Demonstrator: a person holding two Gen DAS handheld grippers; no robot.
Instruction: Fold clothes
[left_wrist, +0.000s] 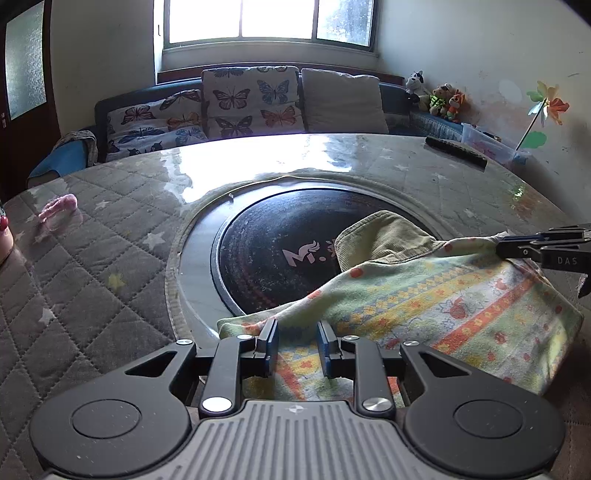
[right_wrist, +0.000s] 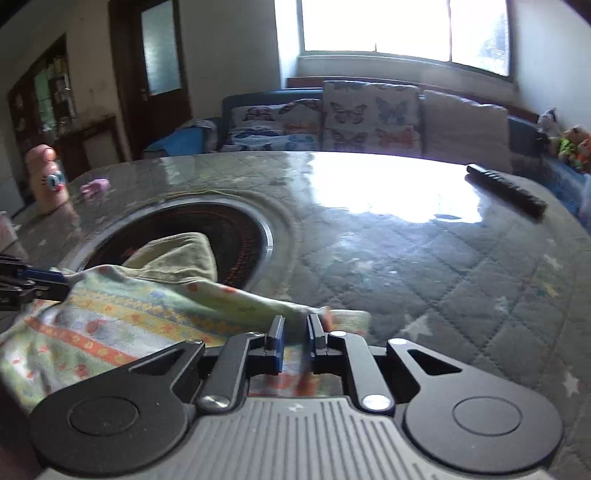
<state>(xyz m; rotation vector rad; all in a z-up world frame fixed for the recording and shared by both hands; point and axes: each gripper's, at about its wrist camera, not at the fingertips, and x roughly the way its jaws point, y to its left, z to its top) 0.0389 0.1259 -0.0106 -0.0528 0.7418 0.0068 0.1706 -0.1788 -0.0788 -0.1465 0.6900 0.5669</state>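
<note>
From the left wrist view, the patterned garment (left_wrist: 424, 306), judged light and limp and best pinched at its corners, lies half over the table's black round inset (left_wrist: 266, 240), the left gripper (left_wrist: 295, 338) parted astride its edge; from the right wrist view, the right gripper (right_wrist: 295, 328) likewise gapes around cloth, nothing visibly clamped.

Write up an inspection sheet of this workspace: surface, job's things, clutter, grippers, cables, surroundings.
Surface: round table under a grey quilted star cover, glossy, with a black round hotplate set in its middle.
Job's things: patterned garment lying partly over the hotplate.
Clutter: remote control at the far edge; small pink item.
Grippers: left gripper and right gripper both open, fabric between the fingers.
Cables: nothing seen.
Surroundings: sofa with butterfly cushions, window, stuffed toys, pinwheel.
</note>
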